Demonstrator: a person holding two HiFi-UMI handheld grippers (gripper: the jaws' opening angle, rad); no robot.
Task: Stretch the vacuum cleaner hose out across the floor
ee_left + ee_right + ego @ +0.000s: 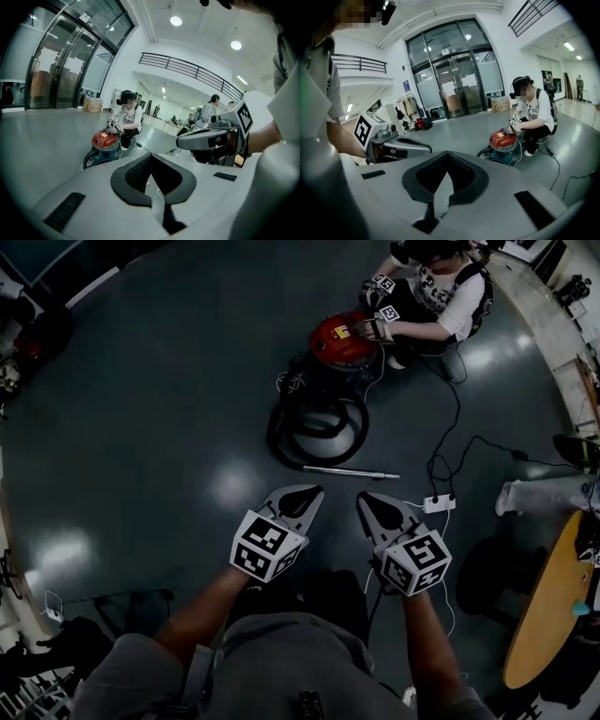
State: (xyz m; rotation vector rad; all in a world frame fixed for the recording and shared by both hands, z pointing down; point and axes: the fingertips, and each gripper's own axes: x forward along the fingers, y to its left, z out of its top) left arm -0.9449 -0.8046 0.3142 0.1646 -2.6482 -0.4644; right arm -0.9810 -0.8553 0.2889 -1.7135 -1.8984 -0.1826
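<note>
Hose (279, 444) lies coiled ahead; left gripper (298, 493) and right gripper (376, 501) hover side by side, jaws together, empty.

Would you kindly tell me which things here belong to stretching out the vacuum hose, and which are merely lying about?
For the job:
- vacuum cleaner
- coiled hose
- metal wand
- left gripper and right gripper, both shut and empty

Lying about:
- power strip
- round wooden table
</note>
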